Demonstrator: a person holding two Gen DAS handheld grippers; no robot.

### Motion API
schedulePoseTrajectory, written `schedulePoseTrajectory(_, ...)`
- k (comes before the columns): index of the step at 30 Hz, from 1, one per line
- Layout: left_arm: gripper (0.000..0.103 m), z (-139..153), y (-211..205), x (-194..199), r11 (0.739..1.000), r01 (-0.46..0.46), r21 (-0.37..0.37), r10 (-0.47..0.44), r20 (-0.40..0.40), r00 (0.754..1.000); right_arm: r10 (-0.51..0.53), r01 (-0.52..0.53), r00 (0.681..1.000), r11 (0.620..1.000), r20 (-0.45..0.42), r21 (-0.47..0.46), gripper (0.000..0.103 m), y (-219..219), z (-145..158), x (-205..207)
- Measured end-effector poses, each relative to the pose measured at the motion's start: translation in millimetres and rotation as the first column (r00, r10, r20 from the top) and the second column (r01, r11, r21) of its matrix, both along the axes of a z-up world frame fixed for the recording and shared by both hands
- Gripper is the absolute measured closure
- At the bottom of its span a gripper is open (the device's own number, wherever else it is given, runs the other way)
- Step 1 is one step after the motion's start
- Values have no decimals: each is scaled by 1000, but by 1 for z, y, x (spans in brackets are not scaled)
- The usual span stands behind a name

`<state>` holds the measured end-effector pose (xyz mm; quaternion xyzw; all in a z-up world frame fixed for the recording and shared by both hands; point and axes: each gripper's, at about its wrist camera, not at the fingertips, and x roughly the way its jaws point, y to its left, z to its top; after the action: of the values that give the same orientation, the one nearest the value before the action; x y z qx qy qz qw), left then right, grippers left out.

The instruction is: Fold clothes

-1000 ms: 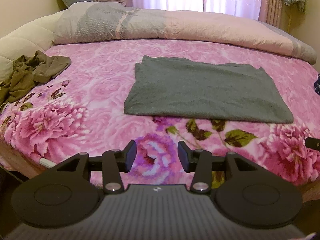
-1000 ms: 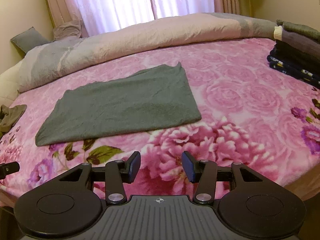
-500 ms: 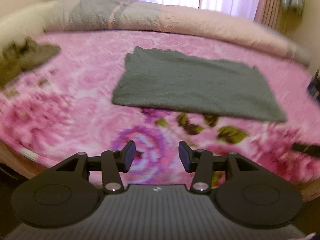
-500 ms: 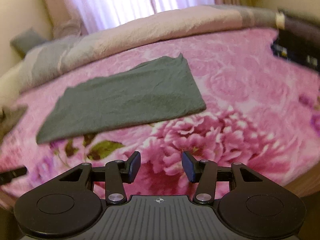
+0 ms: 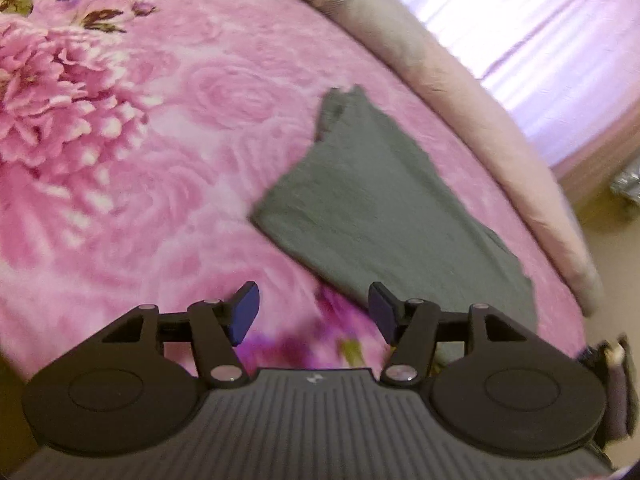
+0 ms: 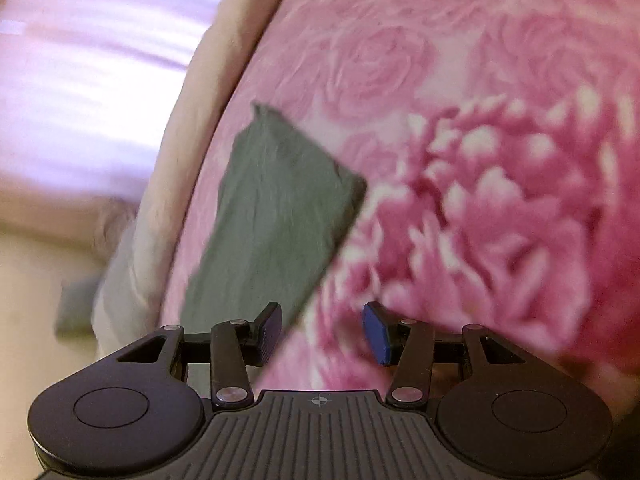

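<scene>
grey folded cloth garment (image 5: 384, 216) is lying flat on the pink rose-patterned bedspread (image 5: 140, 152). left gripper (image 5: 312, 312) is hovering near its nearest edge, jaws wide and just opening, nothing between them. right gripper (image 6: 322, 334), half open and empty, is nearing the opposite end, likely preparing another fold.
</scene>
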<state>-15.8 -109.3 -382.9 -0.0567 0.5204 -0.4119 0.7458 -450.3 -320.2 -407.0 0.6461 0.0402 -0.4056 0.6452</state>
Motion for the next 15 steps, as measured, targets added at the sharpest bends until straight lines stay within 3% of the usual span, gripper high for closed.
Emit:
schedulePoseTrajectory(6,46,-12,-31,10,1000,-10,-27,11,41,999,-89,89,995,996,-49,1,55,-36,-1,18)
schedulePoseTrajectory(7,52,-13,-33,9,1000,-5,-23,6,57,998,-94,93,994,996,-62,-11,55,-40,-1,21)
schedulePoseTrajectory(9,73,-14,-33,10,1000,-2,-8,3,85,996,-119,118,991,993,-60,-30,57,-41,-1,23)
schedulePoseTrajectory(10,94,-14,-32,12,1000,-7,3,7,94,996,-126,123,989,992,-76,-40,80,-42,-2,22)
schedulePoseTrajectory(11,98,-16,-29,15,1000,-8,0,8,81,997,-132,128,987,991,-92,-49,93,-42,-3,21)
schedulePoseTrajectory(13,100,-20,-19,25,999,-13,-38,14,19,1000,-120,117,991,991,-58,-58,99,-38,-12,15)
schedulePoseTrajectory(15,102,-16,-13,25,998,-8,-55,9,17,1000,-105,103,994,992,-31,-78,100,-34,-14,8)
